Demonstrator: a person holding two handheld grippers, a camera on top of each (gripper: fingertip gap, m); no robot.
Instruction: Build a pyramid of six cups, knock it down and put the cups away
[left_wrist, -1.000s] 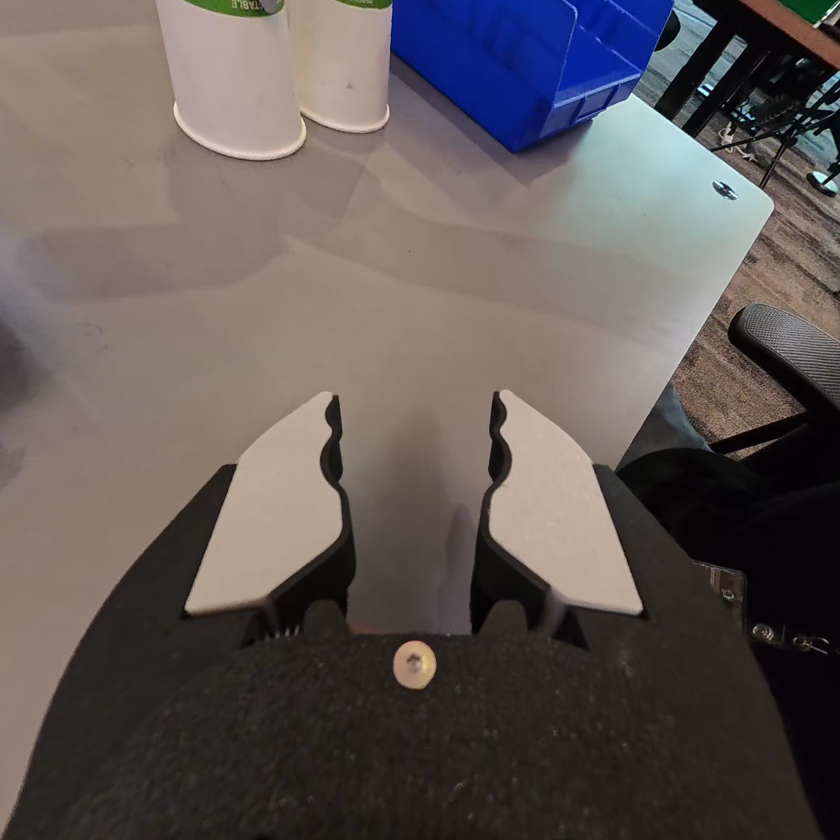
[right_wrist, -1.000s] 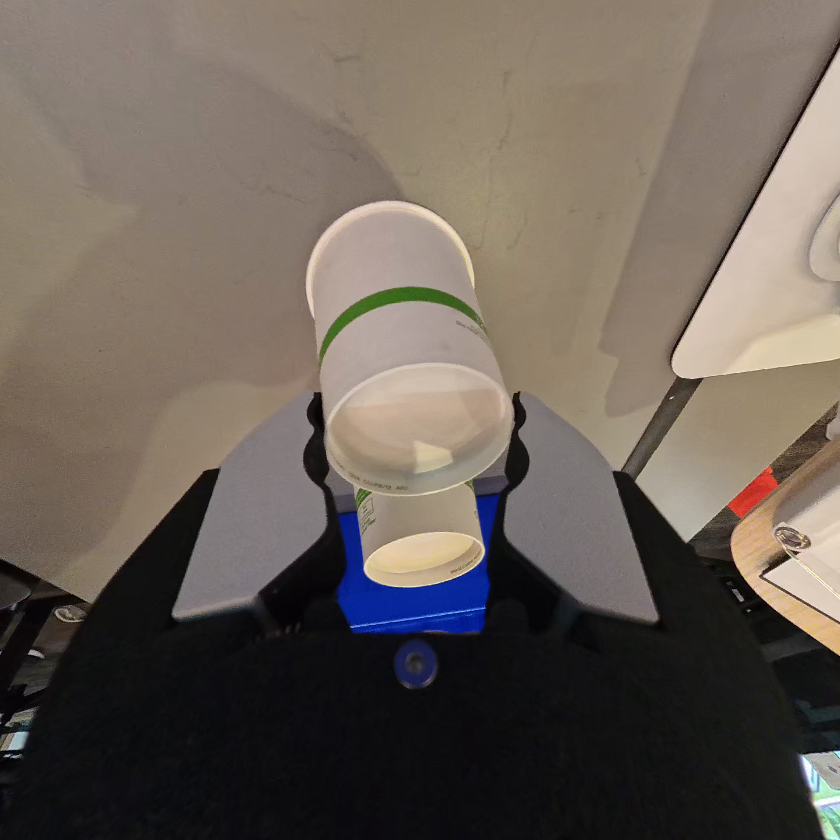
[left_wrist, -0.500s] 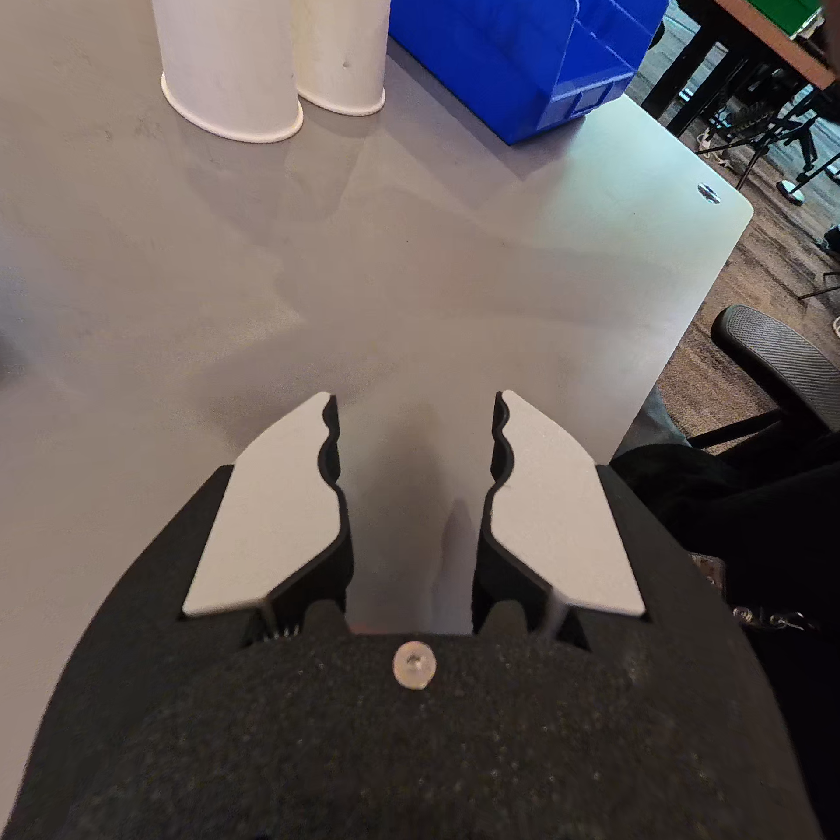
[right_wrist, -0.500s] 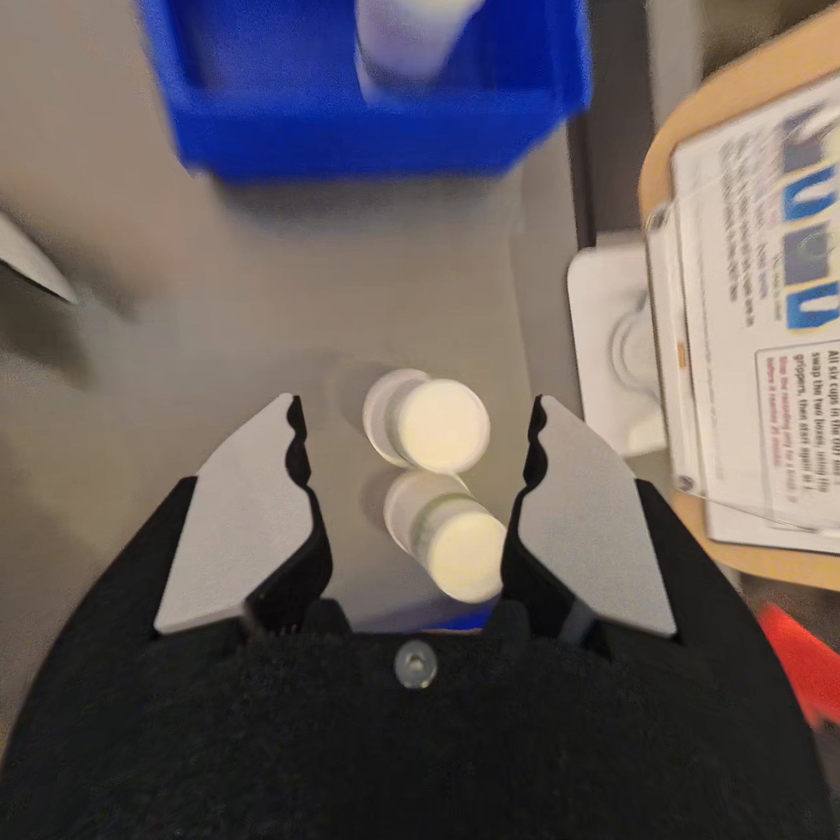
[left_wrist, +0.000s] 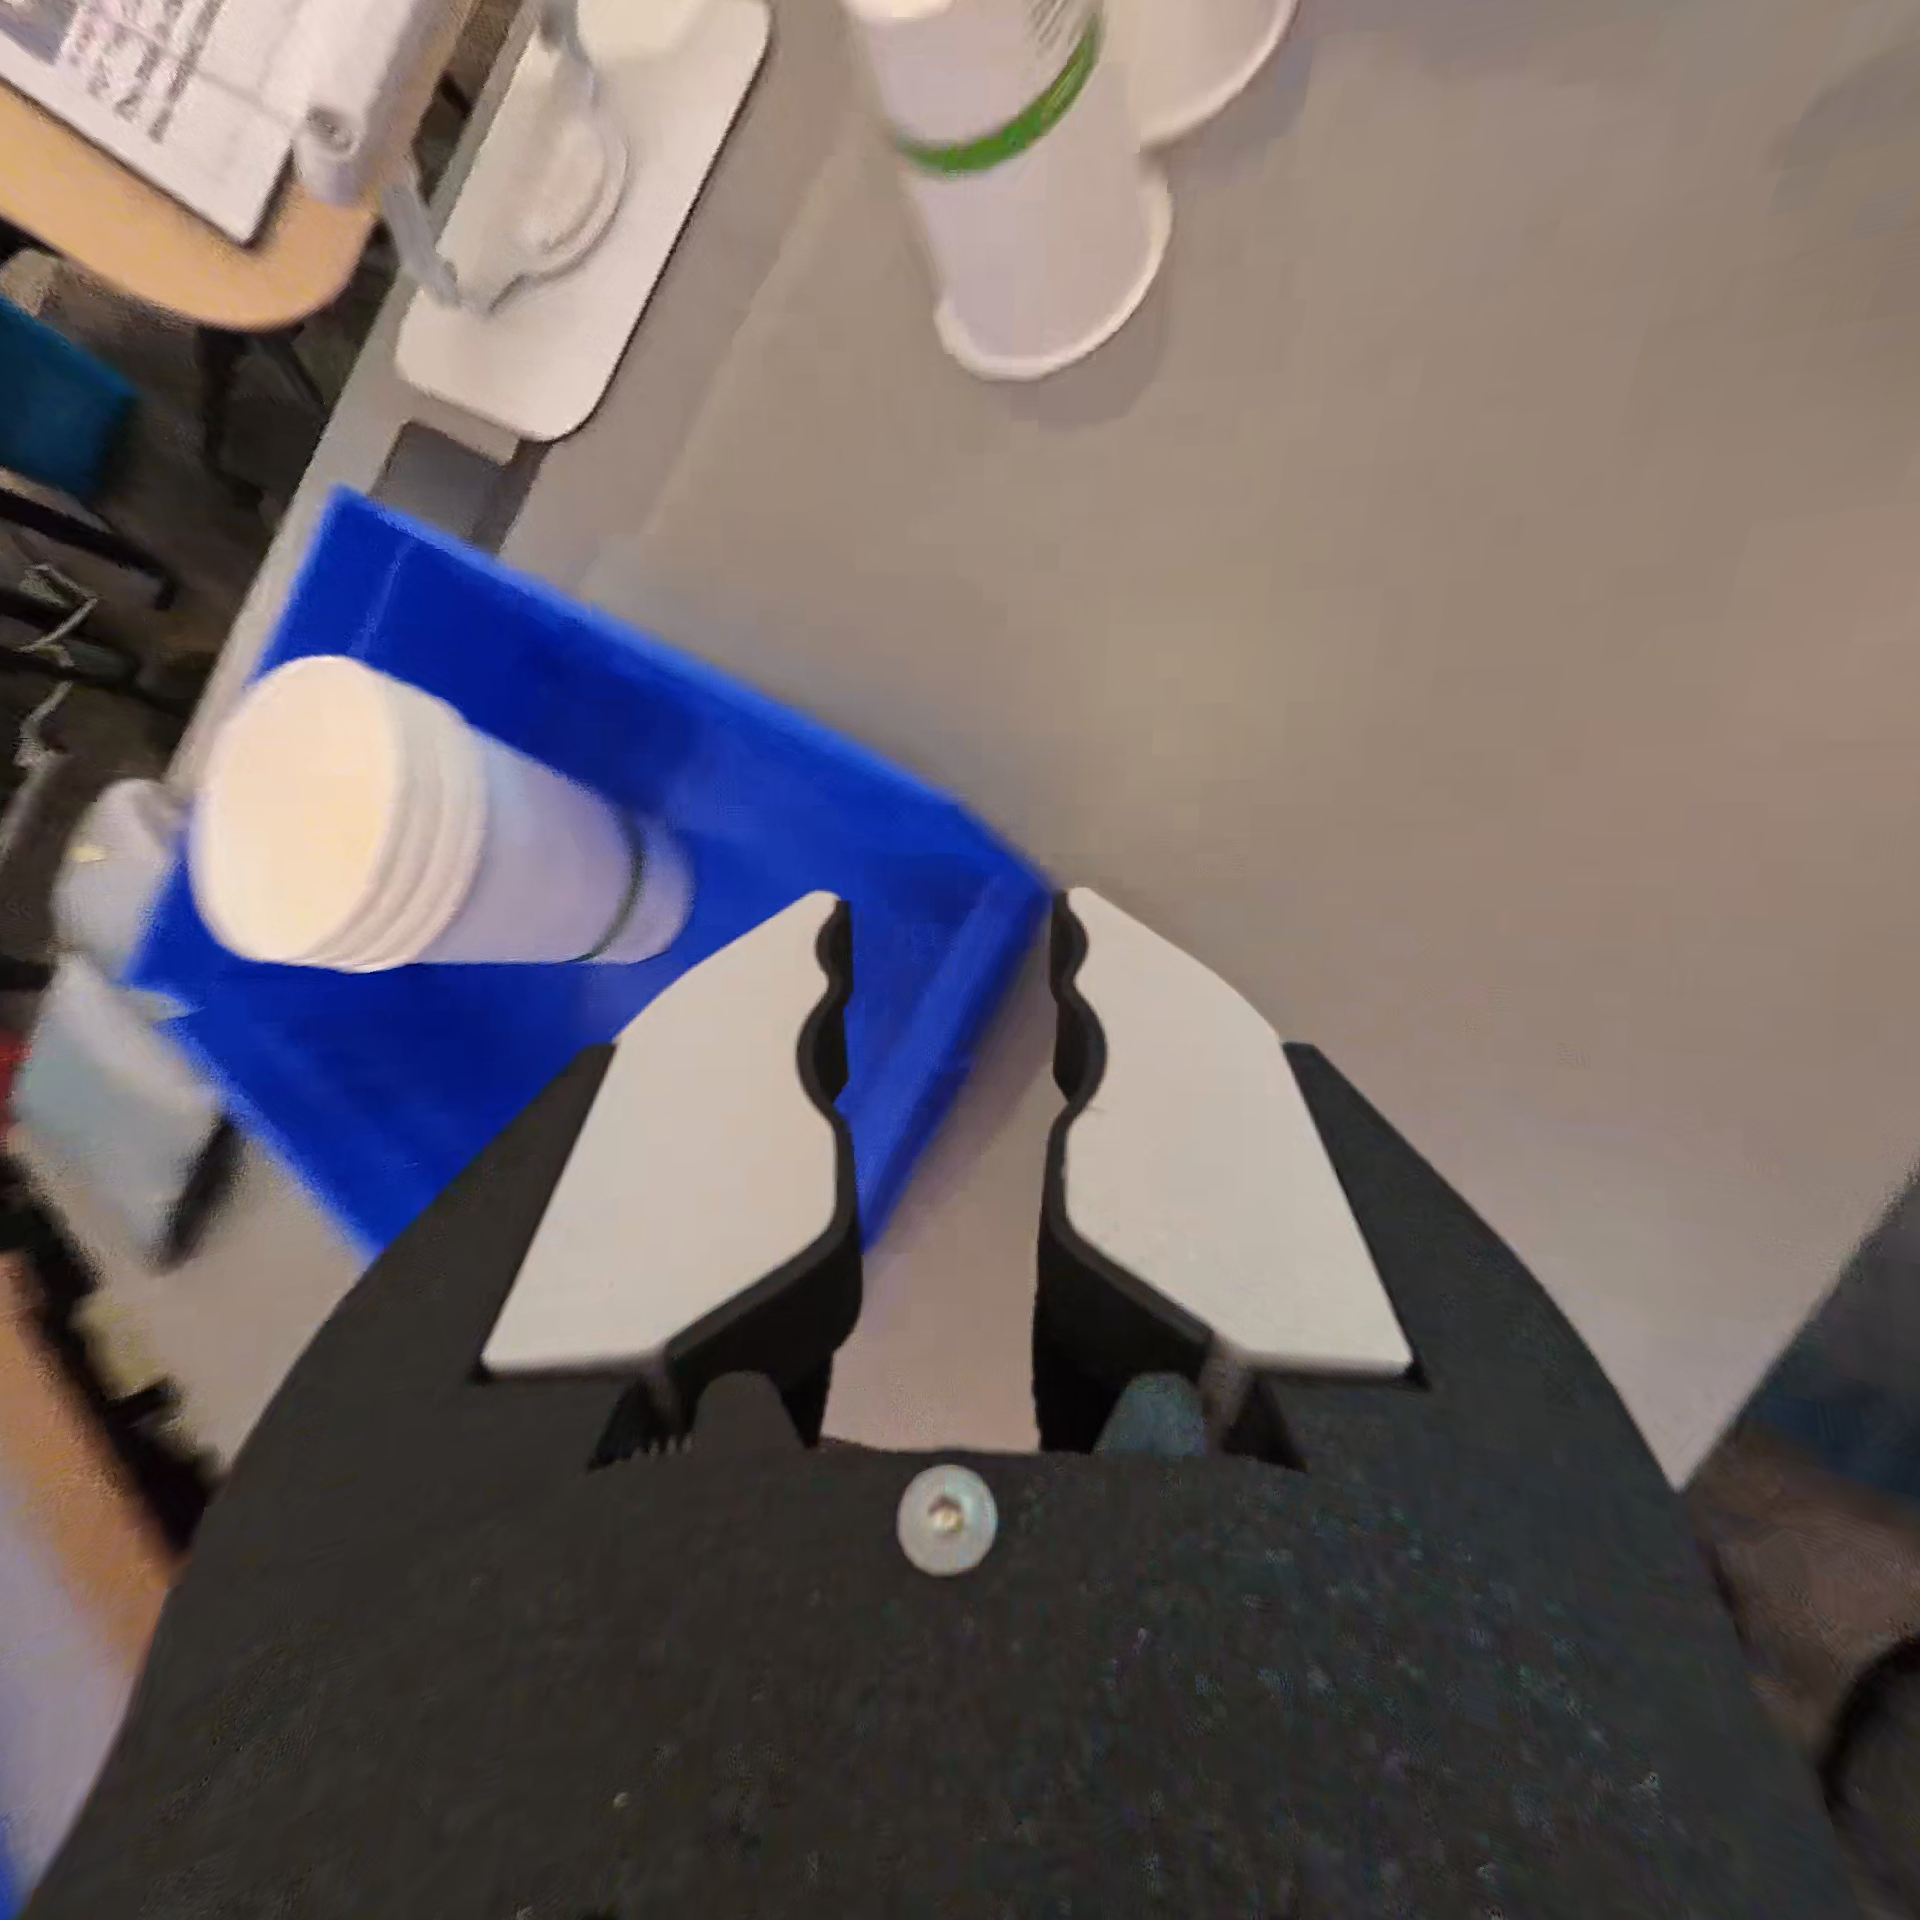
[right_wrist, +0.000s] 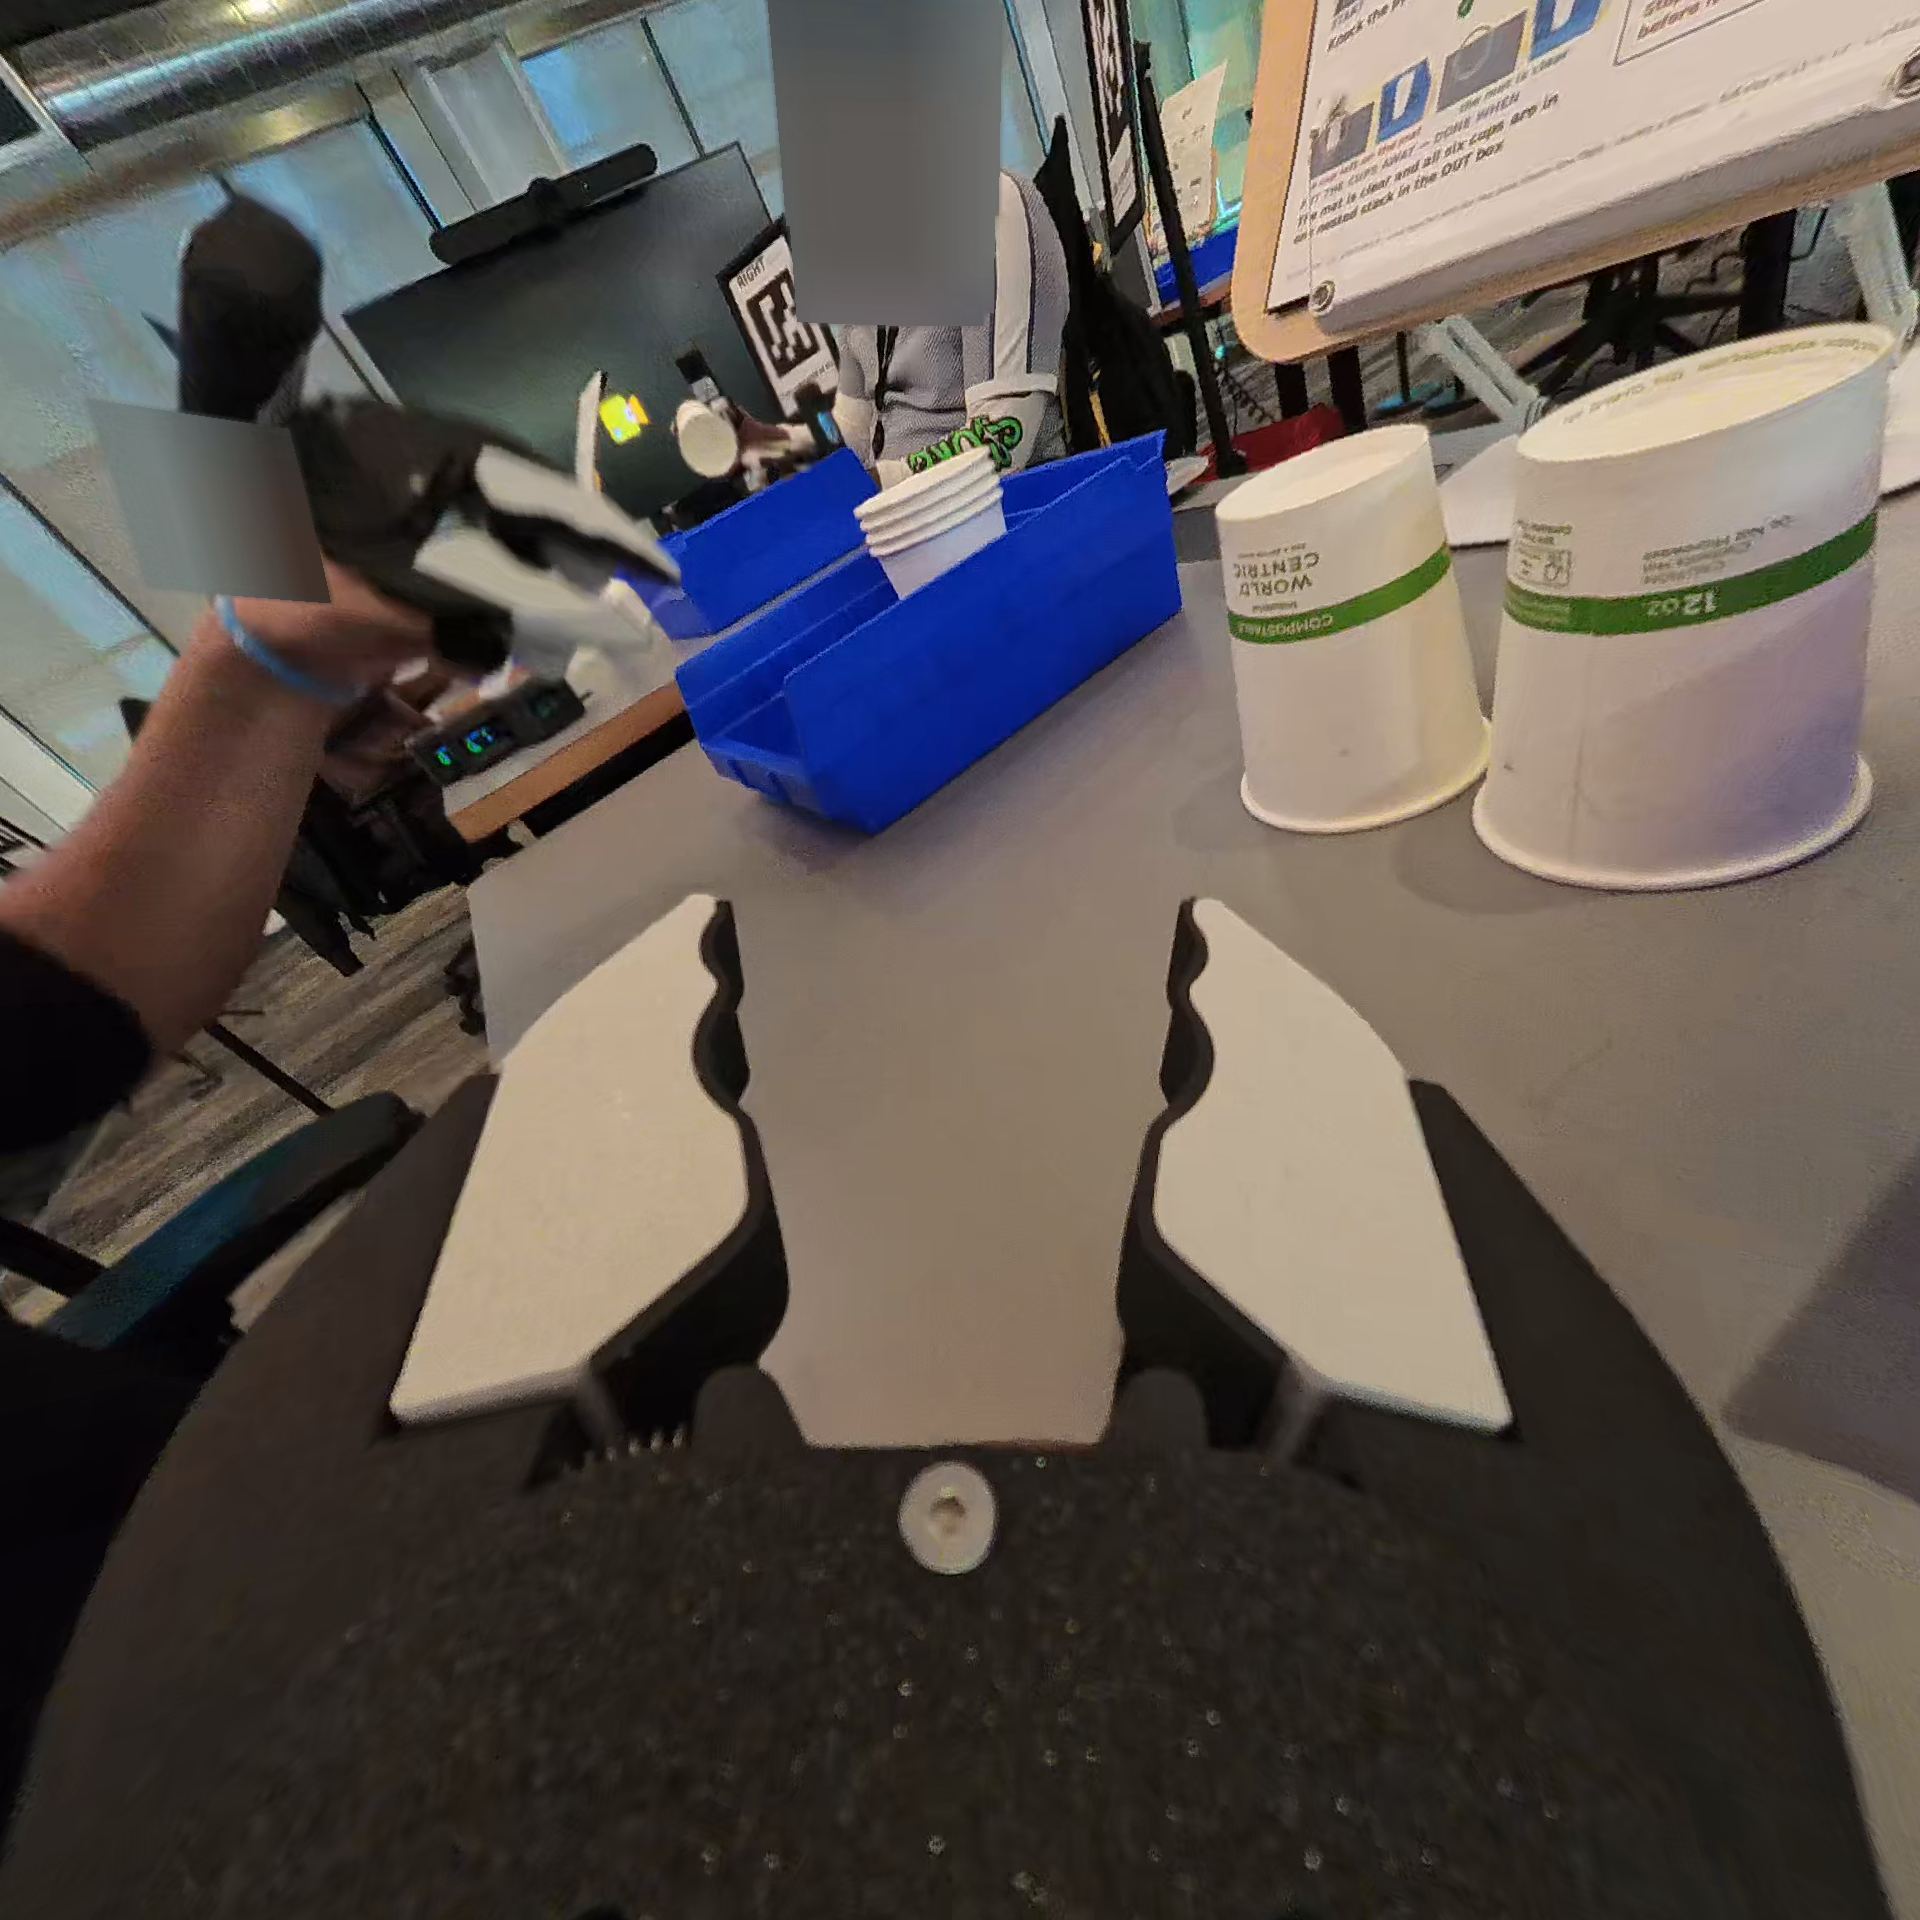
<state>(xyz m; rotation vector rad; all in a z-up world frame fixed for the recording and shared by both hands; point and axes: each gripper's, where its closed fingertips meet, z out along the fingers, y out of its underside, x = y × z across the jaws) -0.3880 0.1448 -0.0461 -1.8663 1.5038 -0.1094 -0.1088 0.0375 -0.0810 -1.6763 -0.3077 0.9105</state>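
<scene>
Both upturned white cups (right_wrist: 1351, 634) carry upside-down print beside their green bands. The tilted instruction sheet (right_wrist: 1579, 135) on its board is printed too, and a black-and-white square code sign (right_wrist: 781, 322) stands behind.

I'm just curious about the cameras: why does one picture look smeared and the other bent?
Left wrist view: motion blur smears the blue bin, the nested cup stack and the left edge, while the left claw stays crisp. Right wrist view: mostly sharp, but the wide lens tilts the two upturned cups outward; the grey table is evenly lit.
</scene>
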